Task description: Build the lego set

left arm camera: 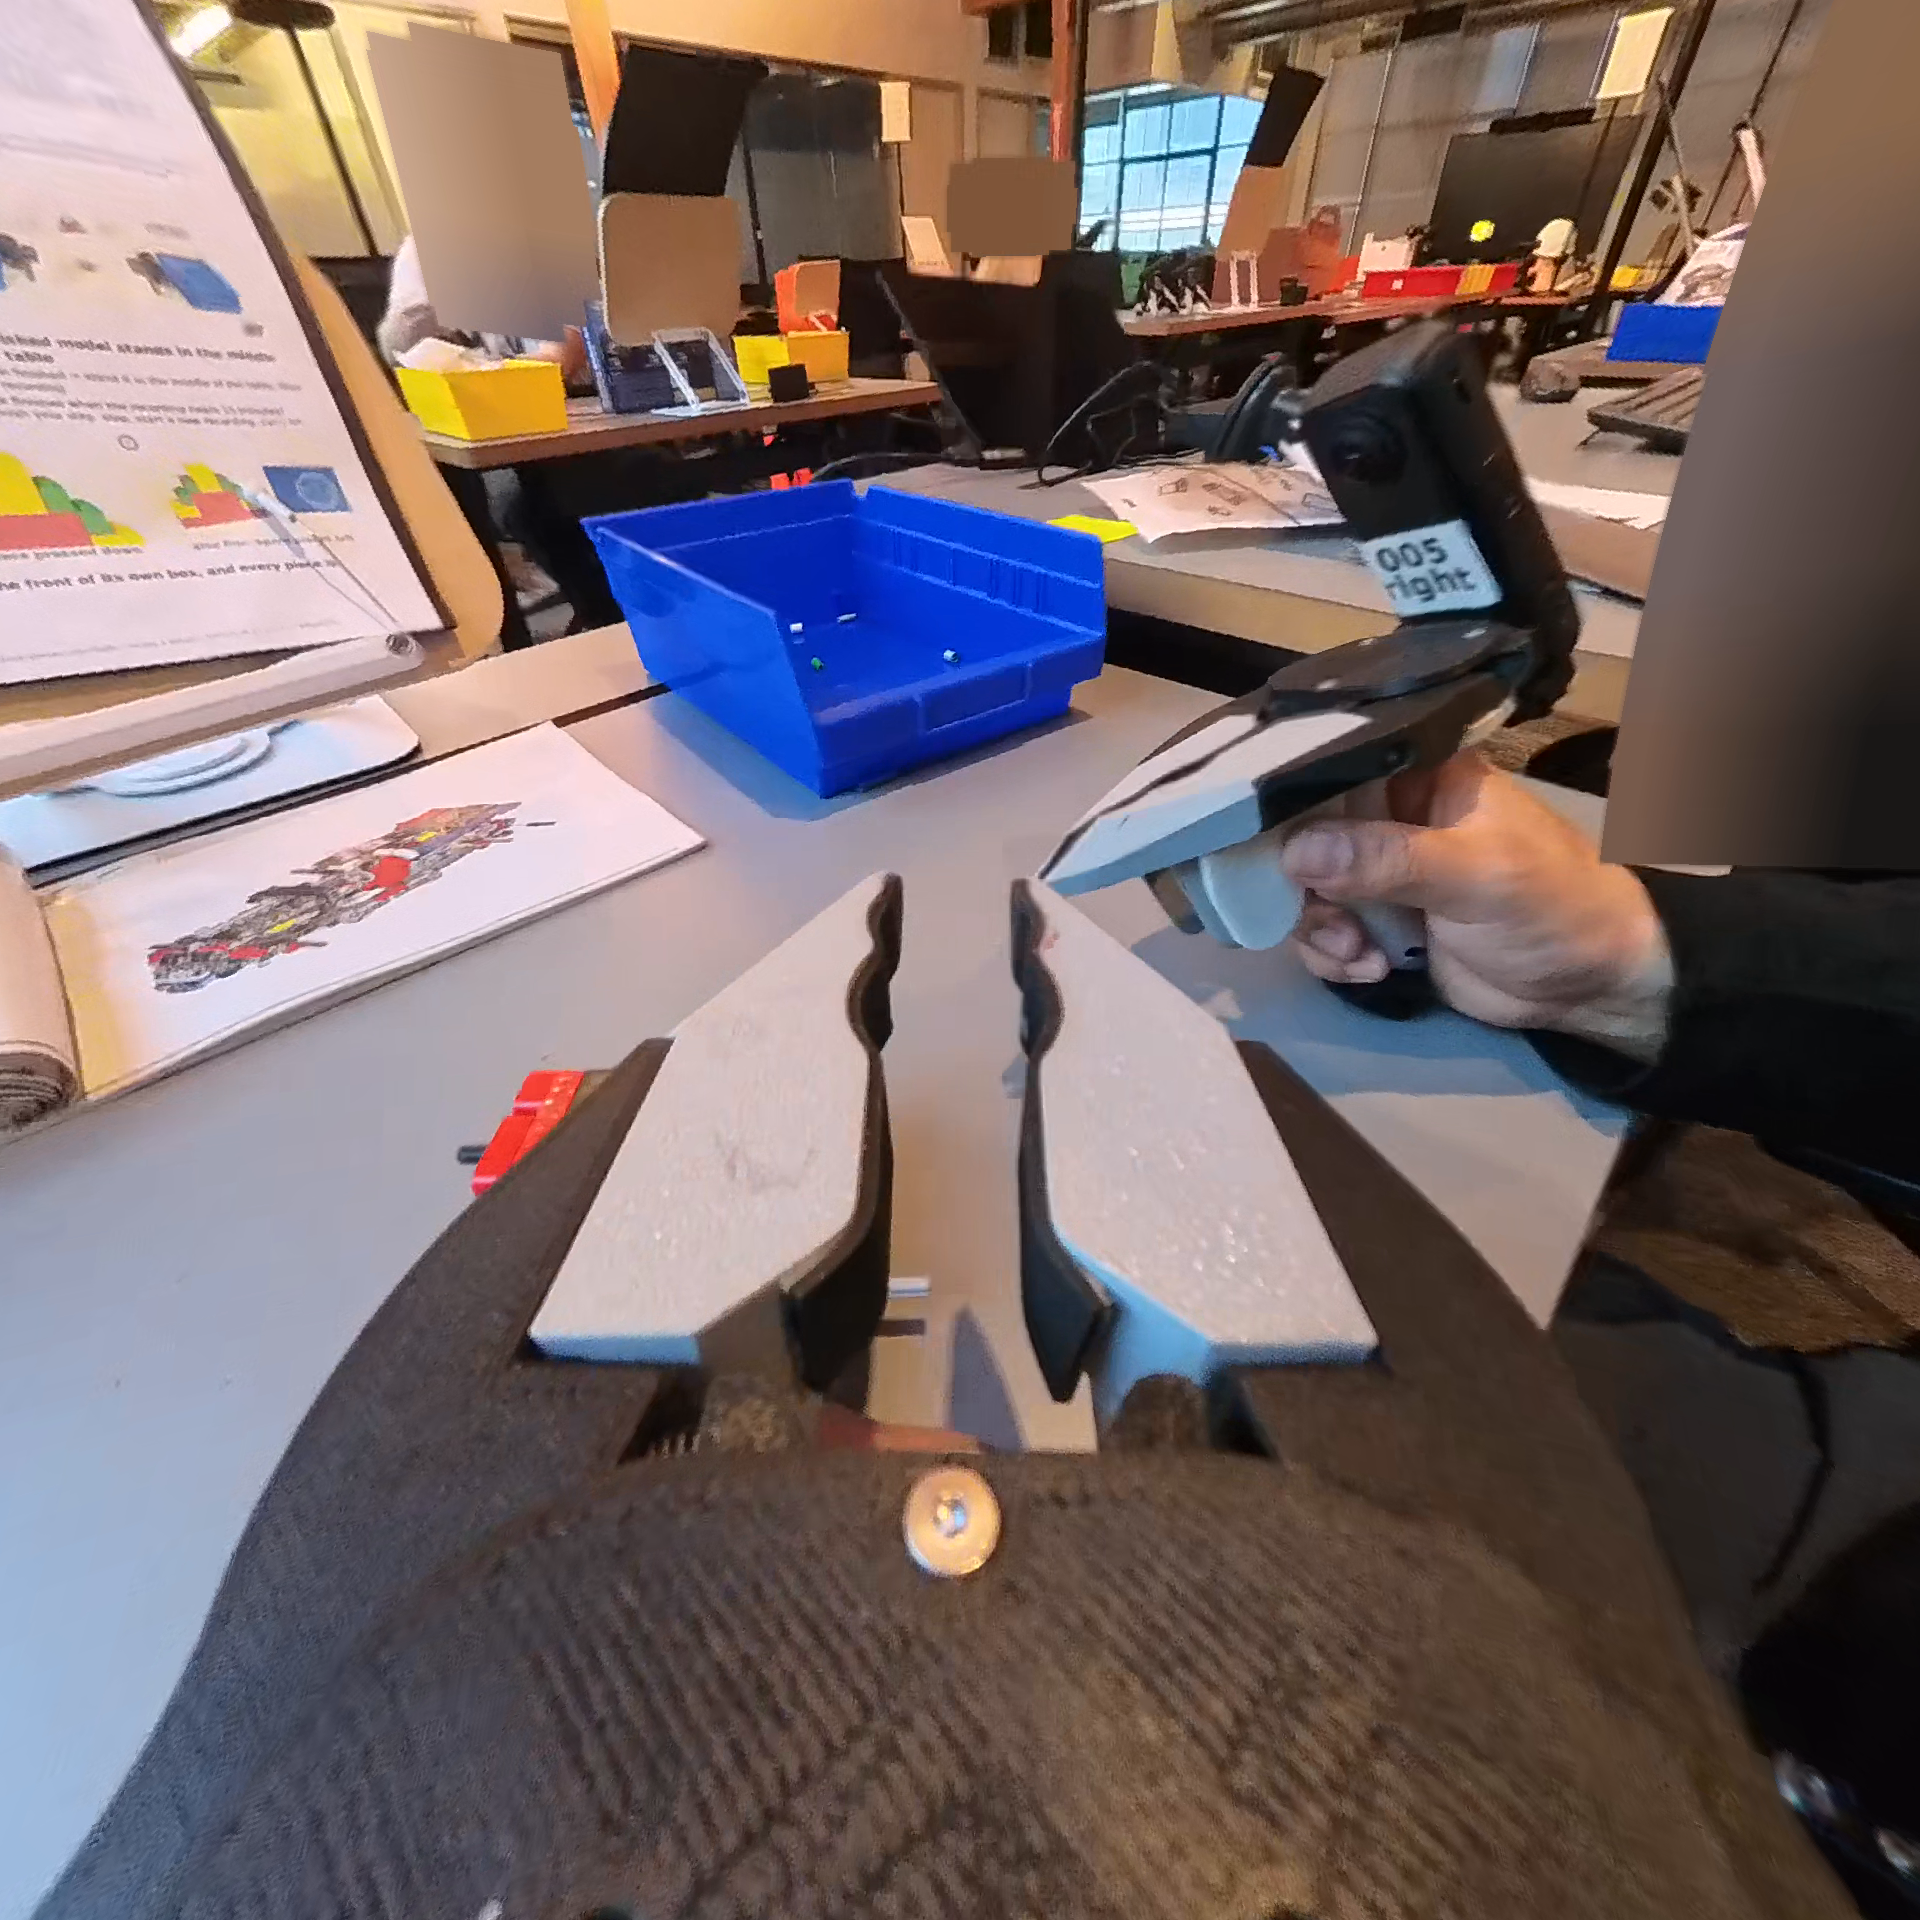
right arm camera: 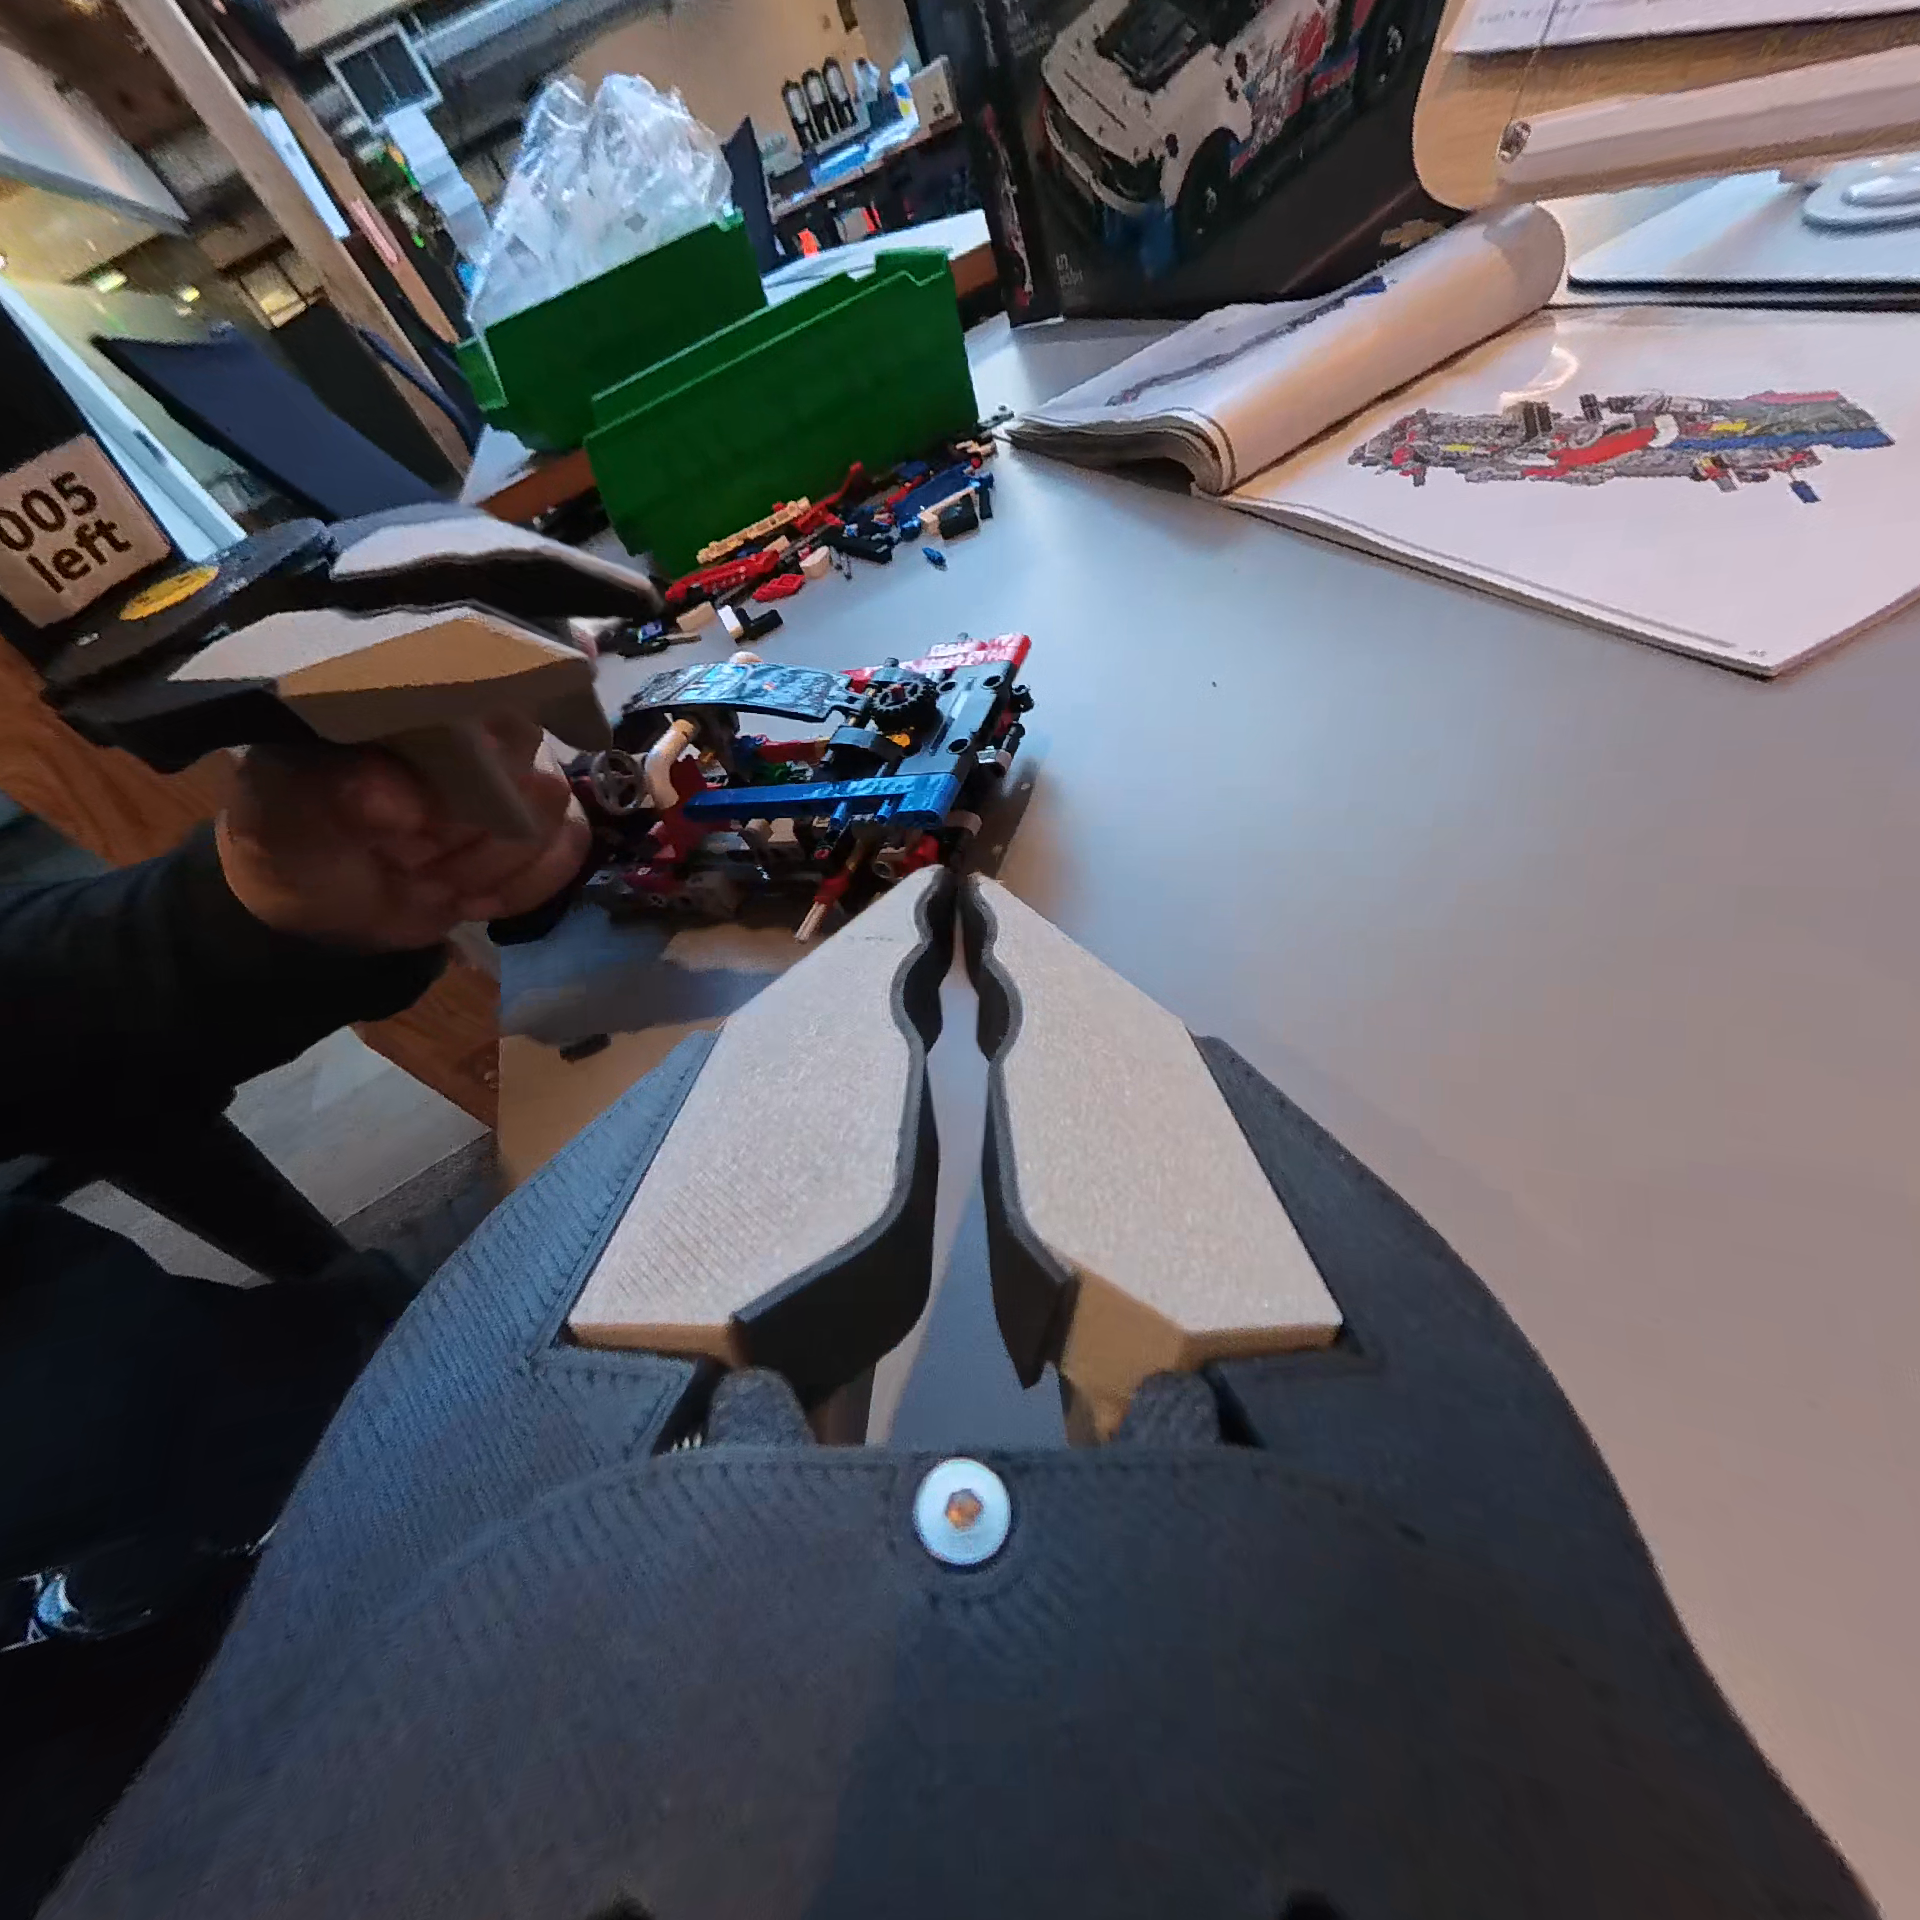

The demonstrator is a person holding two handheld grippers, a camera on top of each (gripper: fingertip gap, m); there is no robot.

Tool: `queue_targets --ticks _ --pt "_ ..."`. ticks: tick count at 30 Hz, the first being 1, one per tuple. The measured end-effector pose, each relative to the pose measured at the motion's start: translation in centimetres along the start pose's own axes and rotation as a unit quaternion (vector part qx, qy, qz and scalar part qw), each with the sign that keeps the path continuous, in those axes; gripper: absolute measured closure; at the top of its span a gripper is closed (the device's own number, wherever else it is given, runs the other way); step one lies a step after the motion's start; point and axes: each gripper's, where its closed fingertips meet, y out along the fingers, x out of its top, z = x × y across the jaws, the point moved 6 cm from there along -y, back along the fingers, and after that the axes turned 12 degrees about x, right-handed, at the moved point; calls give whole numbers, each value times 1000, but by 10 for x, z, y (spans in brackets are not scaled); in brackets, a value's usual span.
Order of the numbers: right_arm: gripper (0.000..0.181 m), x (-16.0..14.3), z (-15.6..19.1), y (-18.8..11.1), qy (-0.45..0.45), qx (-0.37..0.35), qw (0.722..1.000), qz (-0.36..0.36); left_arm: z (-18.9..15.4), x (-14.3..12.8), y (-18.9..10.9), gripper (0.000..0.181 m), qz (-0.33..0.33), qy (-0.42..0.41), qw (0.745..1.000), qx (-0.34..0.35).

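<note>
A partly built lego model (right arm camera: 831, 769), blue, black and red, lies on the grey table (right arm camera: 1351, 831). Only a red bit of it (left arm camera: 530, 1122) shows in the left wrist view, behind my left gripper. Loose pieces (right arm camera: 831, 530) lie beyond it. My left gripper (left arm camera: 958, 904) is open and empty over bare table; in the right wrist view it (right arm camera: 623, 665) hovers above the model's left end. My right gripper (right arm camera: 956, 883) is shut with nothing visible between its tips, just in front of the model. In the left wrist view it (left arm camera: 1055, 873) is beside my left gripper's right fingertip.
An open instruction booklet (right arm camera: 1558, 499) lies on the table, also in the left wrist view (left arm camera: 364, 883). A blue bin (left arm camera: 852, 623) with a few tiny pieces stands behind. Green bins (right arm camera: 779, 426) and the set's box (right arm camera: 1195, 135) stand at the far edge. A monitor stand (left arm camera: 208, 748) sits left. Tip to tip, the grippers are about 9 cm apart.
</note>
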Motion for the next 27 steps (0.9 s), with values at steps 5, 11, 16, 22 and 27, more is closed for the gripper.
queue_targets --ticks 5,11,16,22,27 --pt "174 -16 44 8 -54 127 988 75 -1 24 -44 156 38 29 999 -22" --pt "155 -68 108 38 -118 147 952 240 -24 -56 -103 156 253 58 966 -19" --pt "168 -69 85 57 -240 142 906 319 -49 -93 -84 164 282 -5 959 -29" --pt "168 -65 68 54 -216 157 913 308 -54 -101 -67 179 274 9 962 4" --pt "165 -57 68 44 -187 200 921 278 -55 -101 -64 179 271 2 963 -2"
